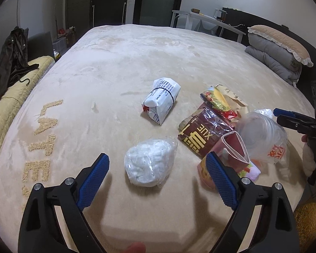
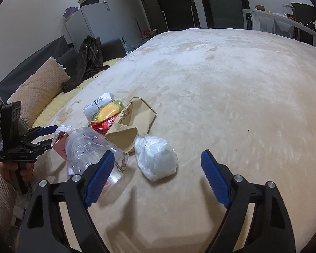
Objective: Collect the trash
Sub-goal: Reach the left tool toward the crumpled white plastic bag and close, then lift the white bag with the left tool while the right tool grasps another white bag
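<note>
Left wrist view: the left gripper hangs over the near part of a bed covered in a pale plush blanket, its blue ribbed pads spread wide with nothing pressed between them. A clear bag of crumpled white tissue lies on the blanket in the gap between the fingers, touching neither. Further off sits a white printed packet bound by a black band, with bare blanket all round it. To the right the trash crowds together: a dark red foil bag with gold lettering, a pink carton with an open top, a crumpled clear plastic bag, a yellow and red wrapper and a brown paper bag. The far half of the bed is open; folded grey bedding sits at its right edge. The right gripper reaches in from the right.

Right wrist view: the right gripper also stands wide and empty over the blanket. A second bag of tissue, soft and lumpy, lies ahead between its fingers, untouched. The clear plastic bag lies partly behind the left-hand finger. Right of the pile, smooth blanket runs clear to the bed's far edge. A hand in a knit sleeve holds the left gripper at the left edge.
</note>
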The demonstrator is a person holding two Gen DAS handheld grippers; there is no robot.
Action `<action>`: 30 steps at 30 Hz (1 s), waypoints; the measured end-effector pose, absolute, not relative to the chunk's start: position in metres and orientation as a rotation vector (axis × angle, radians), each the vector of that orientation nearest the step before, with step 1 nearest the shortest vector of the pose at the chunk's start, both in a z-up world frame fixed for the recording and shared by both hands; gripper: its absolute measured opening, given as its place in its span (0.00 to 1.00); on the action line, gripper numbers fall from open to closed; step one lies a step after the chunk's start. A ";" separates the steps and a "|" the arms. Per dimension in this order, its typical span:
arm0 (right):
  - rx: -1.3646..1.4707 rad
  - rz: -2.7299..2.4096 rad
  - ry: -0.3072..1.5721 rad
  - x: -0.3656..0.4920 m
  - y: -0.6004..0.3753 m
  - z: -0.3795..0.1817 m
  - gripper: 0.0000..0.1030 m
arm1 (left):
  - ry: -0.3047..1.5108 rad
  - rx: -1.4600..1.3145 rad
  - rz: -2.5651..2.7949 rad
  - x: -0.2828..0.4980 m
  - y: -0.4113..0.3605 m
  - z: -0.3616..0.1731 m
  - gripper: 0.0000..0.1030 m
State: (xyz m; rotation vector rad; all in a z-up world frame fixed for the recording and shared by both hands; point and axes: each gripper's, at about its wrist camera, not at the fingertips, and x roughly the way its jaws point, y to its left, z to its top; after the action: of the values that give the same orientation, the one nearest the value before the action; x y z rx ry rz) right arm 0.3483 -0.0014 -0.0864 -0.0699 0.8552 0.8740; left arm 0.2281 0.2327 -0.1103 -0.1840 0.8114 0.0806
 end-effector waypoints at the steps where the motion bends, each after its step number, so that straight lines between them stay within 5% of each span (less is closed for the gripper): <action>1: -0.061 0.877 0.863 0.352 0.000 -0.090 0.79 | 0.816 -0.195 0.071 0.231 0.234 -0.114 0.86; 6: -0.030 0.903 0.904 0.362 0.005 -0.101 0.65 | 0.851 -0.220 0.060 0.240 0.237 -0.127 0.56; 8: -0.039 0.910 0.924 0.363 0.007 -0.105 0.49 | 0.861 -0.239 0.068 0.241 0.240 -0.128 0.50; 11: -0.043 0.913 0.921 0.360 0.008 -0.104 0.42 | 0.870 -0.260 0.079 0.241 0.243 -0.131 0.48; 30: -0.049 0.872 0.800 0.306 -0.038 -0.032 0.40 | 0.747 -0.260 0.083 0.189 0.208 -0.060 0.47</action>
State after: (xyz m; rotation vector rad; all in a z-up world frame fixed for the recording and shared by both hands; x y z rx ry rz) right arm 0.3059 -0.0379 -0.0316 -0.0493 0.8001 0.8721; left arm 0.1887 0.2075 -0.0603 -0.2596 0.7471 0.0828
